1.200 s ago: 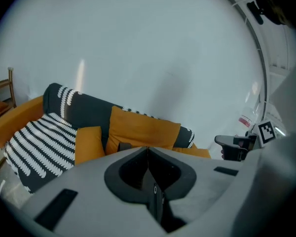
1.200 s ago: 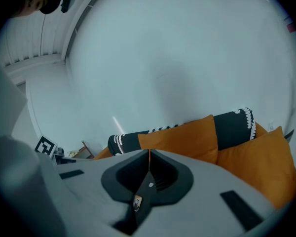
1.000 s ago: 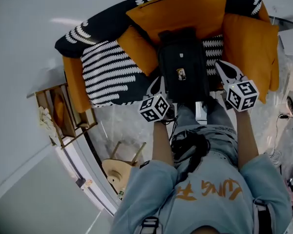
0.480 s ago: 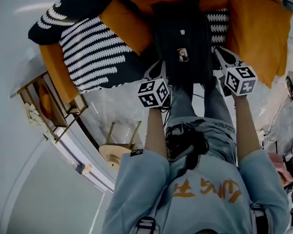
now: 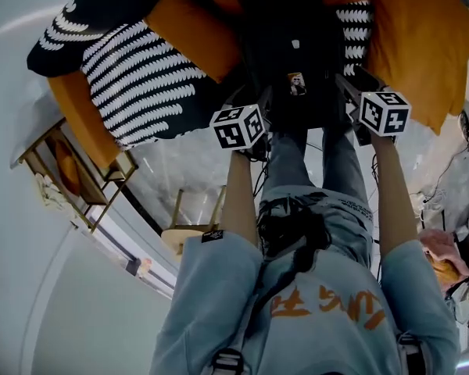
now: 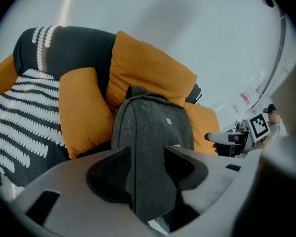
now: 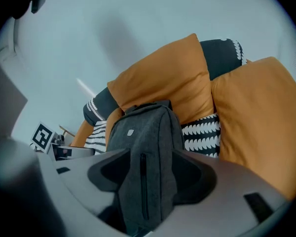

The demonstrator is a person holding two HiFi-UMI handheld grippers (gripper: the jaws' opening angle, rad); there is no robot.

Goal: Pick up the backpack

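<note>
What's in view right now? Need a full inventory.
sofa with black-and-white patterned cover: one, black and white, facing the person
dark grey fabric backpack: one, dark grey, upright on the sofa seat
orange fabric cushions: three, orange, behind and on both sides of the backpack
wooden side rack: one, light wood, floor left of the sofa
round wooden stool: one, light wood, floor by the person's left leg
person: one, light-blue shirt, jeans, standing
left gripper: grey, jaws just opened, backpack between, not gripped
right gripper: grey, jaws just opened, backpack between, not gripped
</note>
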